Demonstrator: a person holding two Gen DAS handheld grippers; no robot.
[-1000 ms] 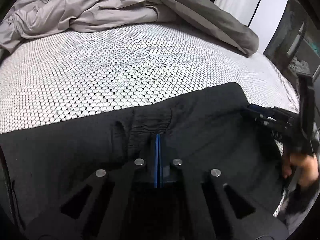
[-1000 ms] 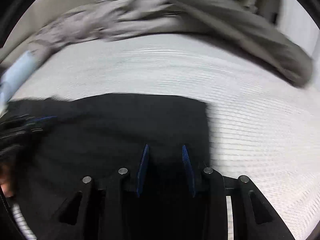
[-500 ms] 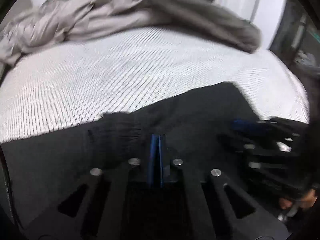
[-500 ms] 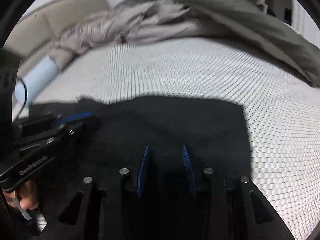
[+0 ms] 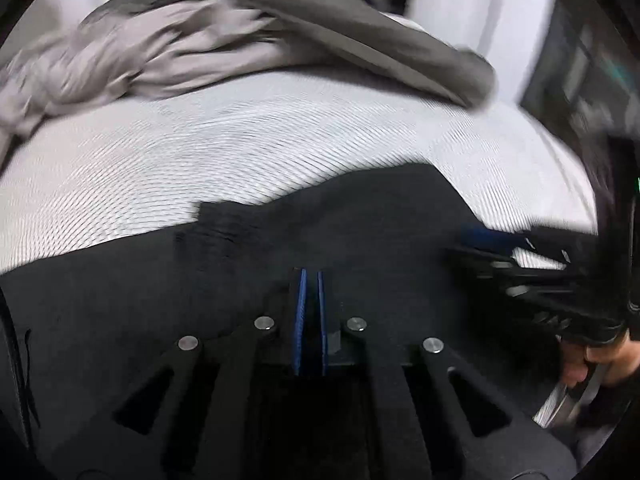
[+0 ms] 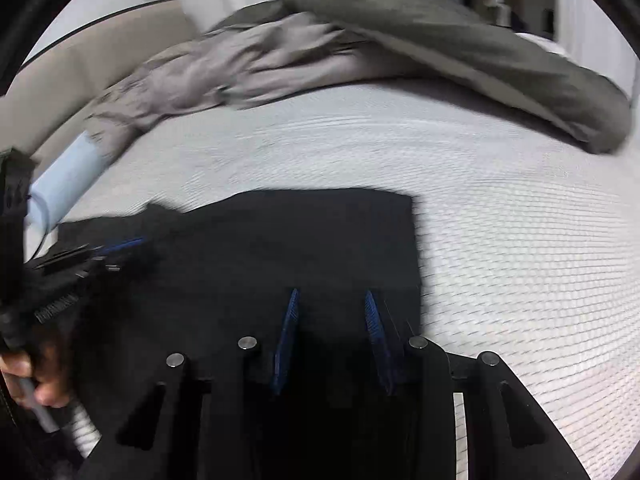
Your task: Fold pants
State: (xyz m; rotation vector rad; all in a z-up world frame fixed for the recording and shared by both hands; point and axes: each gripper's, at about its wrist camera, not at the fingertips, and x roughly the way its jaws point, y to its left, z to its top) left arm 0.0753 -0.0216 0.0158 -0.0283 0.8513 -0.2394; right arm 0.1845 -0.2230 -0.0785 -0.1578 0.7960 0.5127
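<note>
Pants (image 5: pixel 360 232): plain black, no pattern to be made out. Bed cover (image 5: pixel 240 148): white with a fine dark honeycomb mesh pattern, blurred into streaks. Blanket (image 5: pixel 168 56), far side: plain light grey, with a darker grey-olive fold (image 6: pixel 460 32) lying over it toward the right. Roll (image 6: pixel 66 180), far left: pale blue. Headboard (image 6: pixel 80 68): beige with a dark edge line. Left gripper (image 5: pixel 311 280): black body, blue pads, silver studs. Right gripper (image 6: pixel 331 304): the same colours.
</note>
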